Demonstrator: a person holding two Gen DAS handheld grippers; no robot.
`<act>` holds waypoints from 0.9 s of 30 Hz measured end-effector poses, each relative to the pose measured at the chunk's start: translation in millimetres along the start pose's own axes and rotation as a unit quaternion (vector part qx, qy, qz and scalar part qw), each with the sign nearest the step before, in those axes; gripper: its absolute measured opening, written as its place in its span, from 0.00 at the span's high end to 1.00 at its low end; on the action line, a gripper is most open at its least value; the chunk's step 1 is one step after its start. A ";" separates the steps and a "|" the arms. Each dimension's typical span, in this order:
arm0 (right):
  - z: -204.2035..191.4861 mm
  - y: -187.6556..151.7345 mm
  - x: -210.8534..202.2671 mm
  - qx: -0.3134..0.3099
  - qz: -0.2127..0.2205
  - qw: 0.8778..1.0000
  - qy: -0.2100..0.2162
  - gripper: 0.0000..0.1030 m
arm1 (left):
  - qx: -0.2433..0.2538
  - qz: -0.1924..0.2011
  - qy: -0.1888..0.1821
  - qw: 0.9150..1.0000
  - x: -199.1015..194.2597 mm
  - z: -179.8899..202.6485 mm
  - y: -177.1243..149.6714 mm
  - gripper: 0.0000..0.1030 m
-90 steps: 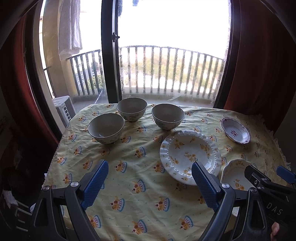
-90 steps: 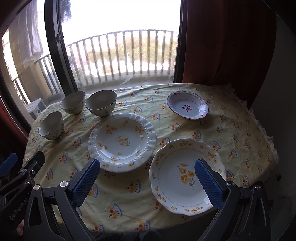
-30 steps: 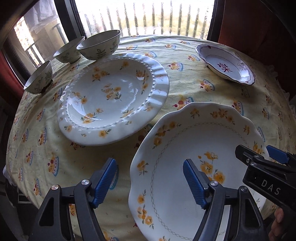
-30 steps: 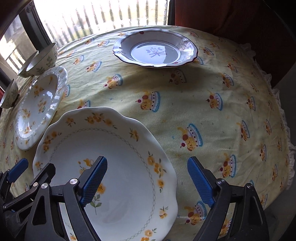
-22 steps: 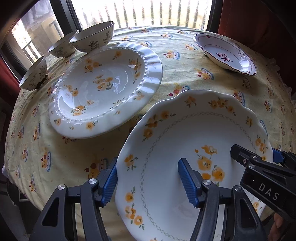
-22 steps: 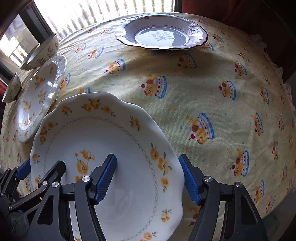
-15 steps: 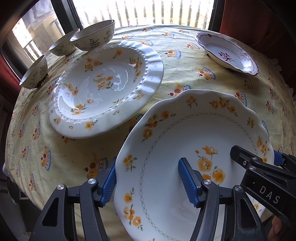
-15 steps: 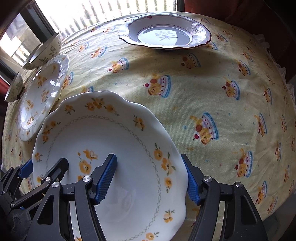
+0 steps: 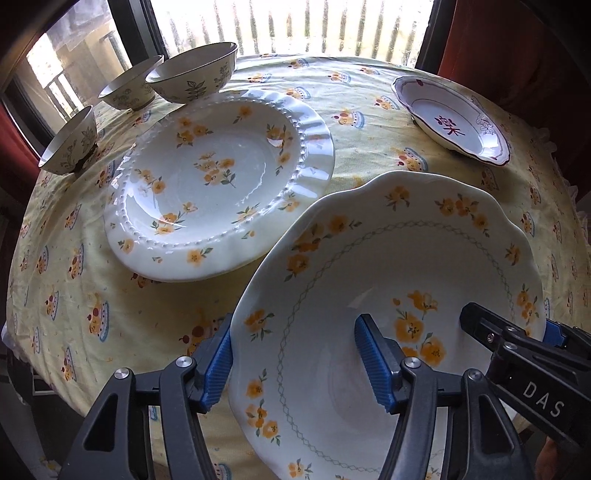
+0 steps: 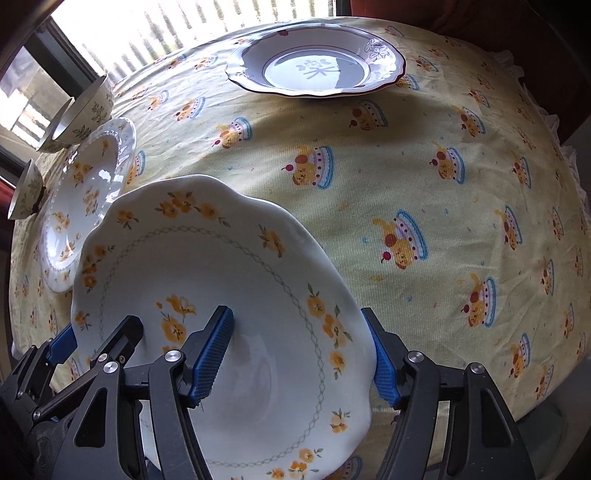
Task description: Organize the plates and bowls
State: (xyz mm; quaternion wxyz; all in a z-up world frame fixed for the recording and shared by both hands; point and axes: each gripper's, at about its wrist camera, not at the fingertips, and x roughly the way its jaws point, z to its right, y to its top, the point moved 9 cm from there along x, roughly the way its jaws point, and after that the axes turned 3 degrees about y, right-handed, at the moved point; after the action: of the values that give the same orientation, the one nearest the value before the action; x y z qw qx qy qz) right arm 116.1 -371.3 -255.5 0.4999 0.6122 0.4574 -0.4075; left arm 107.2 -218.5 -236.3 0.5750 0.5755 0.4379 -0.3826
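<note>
A scalloped white plate with orange flowers [image 9: 399,266] [image 10: 221,266] is held by both grippers, raised off the yellow tablecloth. My left gripper [image 9: 299,362] is shut on its left rim, one finger inside, one under the edge. My right gripper [image 10: 299,354] is shut on its right rim the same way. A beaded white flower plate [image 9: 218,177] [image 10: 85,199] lies just beyond to the left. A purple-rimmed plate [image 9: 452,123] [image 10: 317,68] sits at the far right. Three leaf-patterned bowls [image 9: 192,75] stand at the far left.
The round table's cloth [image 10: 461,166] falls away at a frilled edge on the right. A window with balcony railing [image 9: 295,26] is behind the table, with red curtains at both sides. Each gripper shows in the other's view.
Both grippers came down from above the table to the near plate, closed on its opposite rims, and the plate has tilted and risen slightly off the cloth.
</note>
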 end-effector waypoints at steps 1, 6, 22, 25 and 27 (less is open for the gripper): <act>-2.2 -0.4 -1.9 0.003 0.000 1.000 -0.001 0.31 | 0.000 0.000 -0.003 1.000 -1.3 -2.0 1.7 0.38; -11.1 -3.3 -11.3 0.020 0.009 1.000 -0.009 0.31 | 0.006 0.010 -0.007 1.000 -7.2 -10.5 8.9 0.38; -86.2 4.3 -21.7 0.049 0.035 0.998 -0.020 0.31 | 0.017 0.041 -0.026 0.999 -17.9 -88.7 35.7 0.38; -104.2 6.9 -21.4 0.050 0.037 0.998 -0.023 0.31 | 0.017 0.047 -0.025 0.998 -18.3 -105.0 42.7 0.39; -115.3 8.6 -20.3 0.049 0.037 0.998 -0.025 0.31 | 0.016 0.047 -0.029 0.998 -17.7 -116.8 46.0 0.39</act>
State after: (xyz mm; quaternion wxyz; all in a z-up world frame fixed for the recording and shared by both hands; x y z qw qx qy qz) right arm 124.2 -261.5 -214.6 0.4954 0.6423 0.4009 -0.4259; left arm 137.5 -101.1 -199.3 0.5958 0.5931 0.3873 -0.3785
